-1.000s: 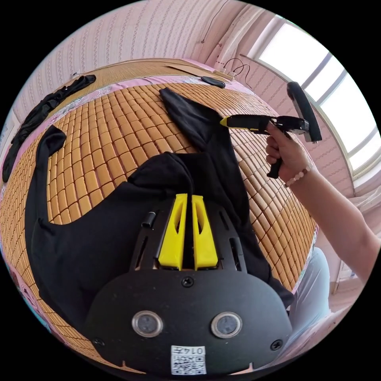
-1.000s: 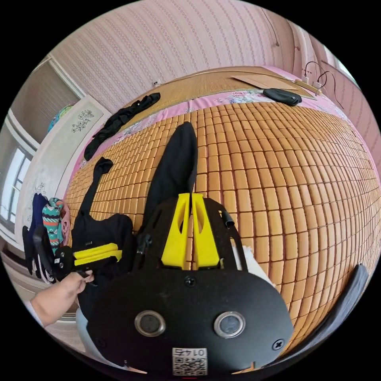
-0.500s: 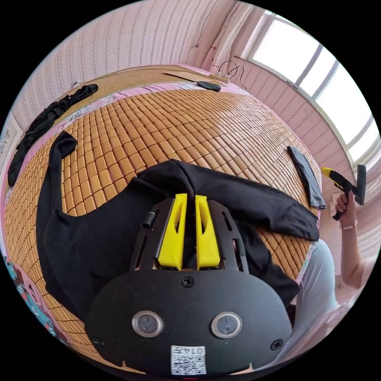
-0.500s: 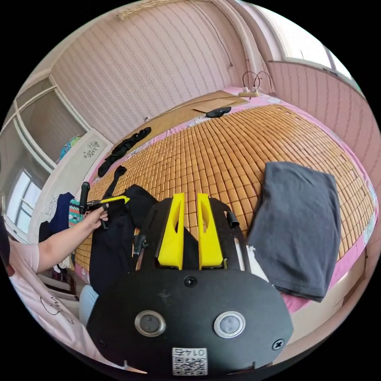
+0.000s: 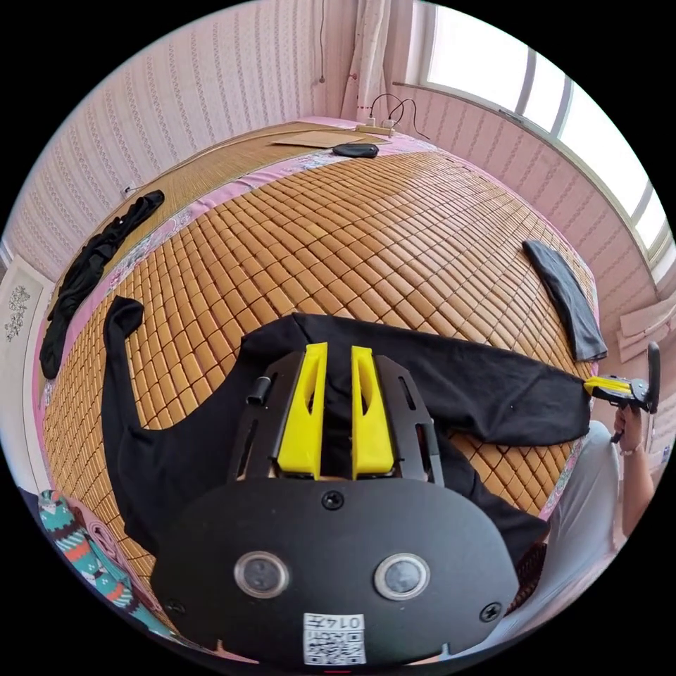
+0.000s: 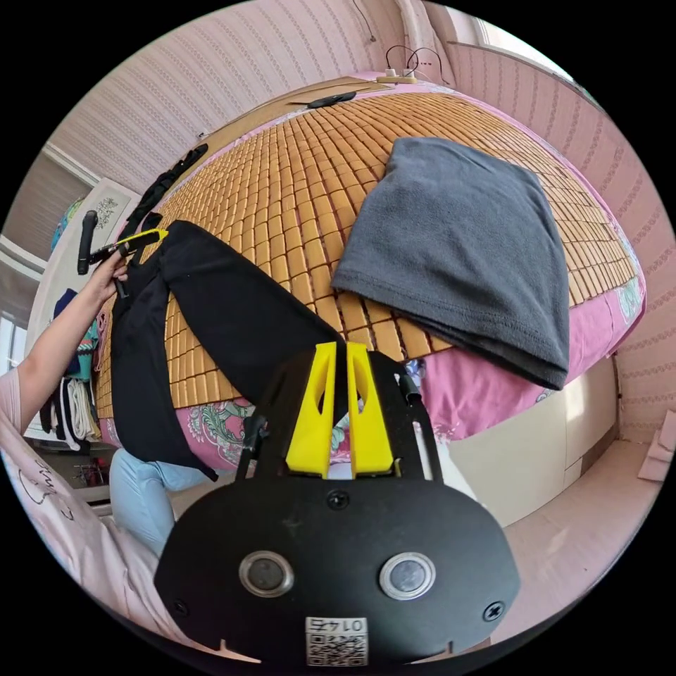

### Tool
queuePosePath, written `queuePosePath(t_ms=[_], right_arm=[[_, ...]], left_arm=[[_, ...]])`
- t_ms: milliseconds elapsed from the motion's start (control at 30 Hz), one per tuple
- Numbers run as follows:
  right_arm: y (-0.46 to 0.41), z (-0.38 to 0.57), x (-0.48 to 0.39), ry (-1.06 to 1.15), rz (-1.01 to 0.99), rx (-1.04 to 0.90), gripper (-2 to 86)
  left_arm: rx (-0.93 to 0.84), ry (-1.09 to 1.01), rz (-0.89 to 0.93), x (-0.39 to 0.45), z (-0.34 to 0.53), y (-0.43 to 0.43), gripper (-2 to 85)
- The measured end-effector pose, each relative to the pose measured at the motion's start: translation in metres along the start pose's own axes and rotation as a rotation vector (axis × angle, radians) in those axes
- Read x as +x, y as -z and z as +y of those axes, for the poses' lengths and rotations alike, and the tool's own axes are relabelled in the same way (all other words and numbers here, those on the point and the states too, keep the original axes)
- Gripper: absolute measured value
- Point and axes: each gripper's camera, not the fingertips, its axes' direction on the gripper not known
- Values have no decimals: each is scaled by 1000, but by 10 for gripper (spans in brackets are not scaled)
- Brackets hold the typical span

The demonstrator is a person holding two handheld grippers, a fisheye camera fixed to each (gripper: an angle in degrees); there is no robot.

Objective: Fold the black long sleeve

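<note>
The black long sleeve (image 5: 176, 436) lies spread on the bamboo mat (image 5: 352, 225). One sleeve (image 5: 479, 380) stretches sideways to the bed's edge, and the other (image 5: 116, 338) points towards the far side. My left gripper (image 5: 339, 348) rests over the neck and shoulder area, jaws a little apart, with the fabric flat beneath them. My right gripper (image 6: 341, 346) is shut on the cuff of the stretched sleeve (image 6: 232, 310) just past the bed's edge. The right gripper (image 5: 591, 384) shows at the cuff in the left gripper view. The left gripper (image 6: 158, 234) shows at the shoulder in the right gripper view.
A folded grey cloth (image 6: 465, 232) lies on the mat by the bed's edge, close to the stretched sleeve. Another black garment (image 5: 91, 260) lies along the far edge. A small black object (image 5: 355, 149) and a power strip (image 5: 377, 129) sit at the head end. The person's legs (image 5: 584, 507) stand by the bed.
The sleeve held up over the mat a second ago now lies drawn out sideways, with the right gripper closed on its cuff. The left jaws' gap has widened.
</note>
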Motion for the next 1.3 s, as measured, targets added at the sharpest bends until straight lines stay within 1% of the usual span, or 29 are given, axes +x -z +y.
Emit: queuePosePath(t_ms=[100, 167, 233, 267, 367, 400, 433, 467, 500, 600, 633, 733, 800, 867, 933, 1000, 1033, 1067, 1100, 1167, 1233, 1267, 1300], right_arm=[[15, -4, 2, 26, -69, 23, 6], [30, -10, 4, 43, -81, 65, 3], [49, -23, 9, 60, -74, 128, 2], [52, -27, 11, 60, -71, 134, 2], [58, -51, 23, 52, -91, 151, 1], [55, -60, 28, 44, -81, 136, 0], [47, -70, 34, 28, -62, 110, -1], [42, -74, 37, 20, -56, 98, -1], [31, -82, 43, -5, -54, 67, -3], [10, -95, 52, -55, -62, 9, -4], [10, -96, 52, -76, -54, 18, -4], [24, -90, 49, -125, -8, 89, 0], [37, -80, 34, -76, 4, 120, 5], [45, -67, 6, 8, -32, 131, 13], [39, -44, -44, 160, -155, 58, 32], [23, -27, -86, 251, -233, -47, 45], [10, -15, -114, 306, -272, -119, 52], [4, -10, -128, 334, -284, -155, 55], [-8, 1, -153, 390, -285, -217, 63], [-26, 12, -182, 439, -271, -297, 72], [-42, 17, -211, 490, -239, -405, 70], [-44, 18, -218, 508, -224, -423, 67], [-47, 18, -229, 530, -184, -437, 37]], left_arm=[[-48, 76, 5, -10, -7, -19, 62], [-118, 71, 1, -10, -9, -34, 44], [-86, 24, -25, -5, -9, -31, 4], [-91, 37, -20, -5, -10, -30, -2], [54, 80, 5, -7, -6, -14, -7], [55, 94, 21, -7, -5, -17, -8], [34, 99, 30, -8, -5, -22, -7], [-25, 105, 36, -8, -4, -34, -6], [12, 104, 42, -9, -1, -33, -3], [-19, 164, 84, -21, 1, -28, 21], [-13, 164, 90, -23, 2, -23, 28], [95, 140, 105, -35, 19, 24, 47], [207, 100, 116, -43, 57, 80, 51], [235, 64, 85, -47, 100, 117, 52], [192, 49, 26, -48, 155, 142, 54], [57, 89, -41, -49, 241, 160, 63], [19, 113, -49, -49, 263, 164, 66], [-42, 175, -54, -49, 307, 172, 72], [-89, 223, -57, -47, 348, 179, 77], [-137, 306, -61, -42, 402, 189, 81], [-189, 388, -3, -40, 441, 193, 82], [-207, 429, 50, -39, 457, 193, 83], [-196, 444, 85, -37, 468, 192, 84]])
